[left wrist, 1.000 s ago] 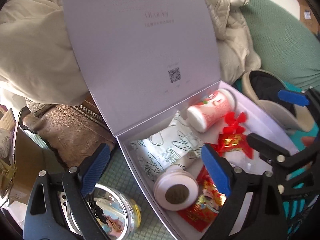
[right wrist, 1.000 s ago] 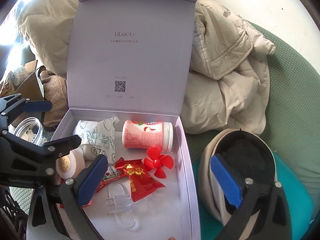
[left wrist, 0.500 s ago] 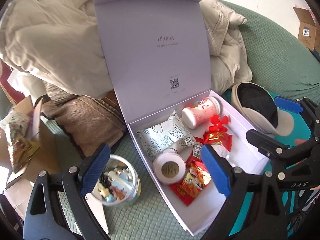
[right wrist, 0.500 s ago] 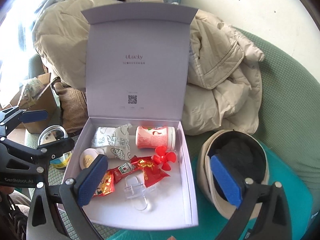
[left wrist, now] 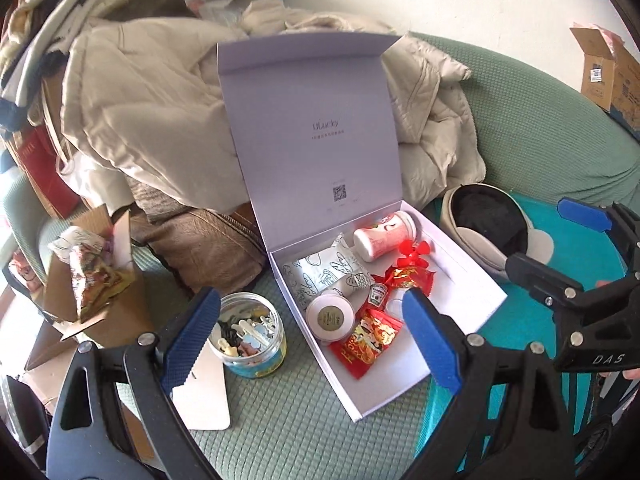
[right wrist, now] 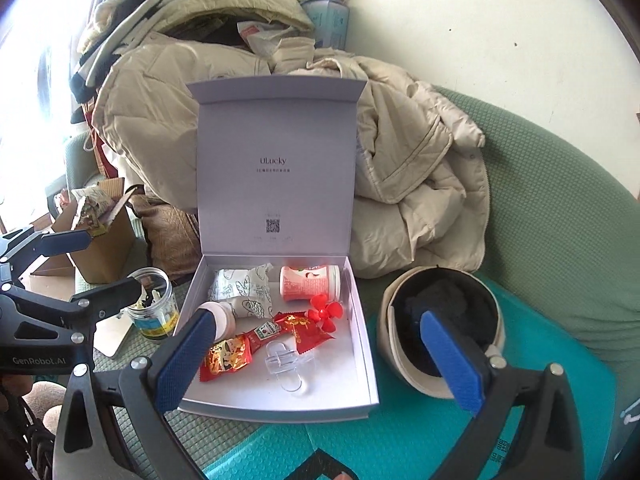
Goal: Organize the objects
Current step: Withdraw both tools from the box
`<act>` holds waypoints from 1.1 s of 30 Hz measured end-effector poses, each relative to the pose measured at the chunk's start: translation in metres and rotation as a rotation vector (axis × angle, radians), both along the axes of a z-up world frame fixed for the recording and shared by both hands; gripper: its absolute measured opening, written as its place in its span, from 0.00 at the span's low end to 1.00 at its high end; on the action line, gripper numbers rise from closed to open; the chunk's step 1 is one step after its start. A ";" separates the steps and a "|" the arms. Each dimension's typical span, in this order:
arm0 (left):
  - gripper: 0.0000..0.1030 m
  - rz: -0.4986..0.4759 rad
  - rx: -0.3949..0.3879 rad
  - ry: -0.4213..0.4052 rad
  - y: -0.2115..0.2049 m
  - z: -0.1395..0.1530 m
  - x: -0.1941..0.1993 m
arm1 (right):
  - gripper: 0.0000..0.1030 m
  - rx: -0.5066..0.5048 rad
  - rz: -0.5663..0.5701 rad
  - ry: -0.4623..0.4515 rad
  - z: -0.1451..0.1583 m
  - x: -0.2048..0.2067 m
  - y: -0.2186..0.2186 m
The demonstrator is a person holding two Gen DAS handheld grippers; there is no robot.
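Note:
An open white box [left wrist: 468,280] [right wrist: 362,344] with its lid upright sits on a green sofa. It holds a pink cup [left wrist: 384,234] [right wrist: 310,282], a patterned white pouch [left wrist: 324,272] [right wrist: 244,286], a round jar [left wrist: 330,316], red snack packets [left wrist: 370,338] [right wrist: 226,358], a ketchup sachet [right wrist: 266,330], a red toy fan [left wrist: 414,248] [right wrist: 324,314] and a clear plastic piece [right wrist: 286,364]. My left gripper [left wrist: 308,344] is open and empty, near the box's front left. My right gripper [right wrist: 316,364] is open and empty, above its front edge.
A glass jar of small items [left wrist: 252,336] [right wrist: 154,308] and a white card [left wrist: 204,392] lie left of the box. A beige cap [left wrist: 484,228] [right wrist: 440,328] lies right of it on a teal mat [right wrist: 560,360]. Beige jackets [right wrist: 400,168] are piled behind. A cardboard box [left wrist: 92,280] stands at left.
Both grippers have pulled back and up from the box, so the whole box and its surroundings now show. Both stayed open and empty. Nothing in the box moved.

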State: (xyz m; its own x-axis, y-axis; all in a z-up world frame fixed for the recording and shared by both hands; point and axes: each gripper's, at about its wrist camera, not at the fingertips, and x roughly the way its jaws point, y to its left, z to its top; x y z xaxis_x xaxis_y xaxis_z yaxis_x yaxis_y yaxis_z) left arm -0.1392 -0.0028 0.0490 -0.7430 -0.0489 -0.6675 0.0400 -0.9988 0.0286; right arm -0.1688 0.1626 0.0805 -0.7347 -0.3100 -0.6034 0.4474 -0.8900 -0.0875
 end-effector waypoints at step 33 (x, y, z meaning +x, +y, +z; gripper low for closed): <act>0.90 0.056 0.024 -0.011 0.017 -0.011 0.116 | 1.00 -0.004 -0.043 -0.015 -0.011 0.122 0.020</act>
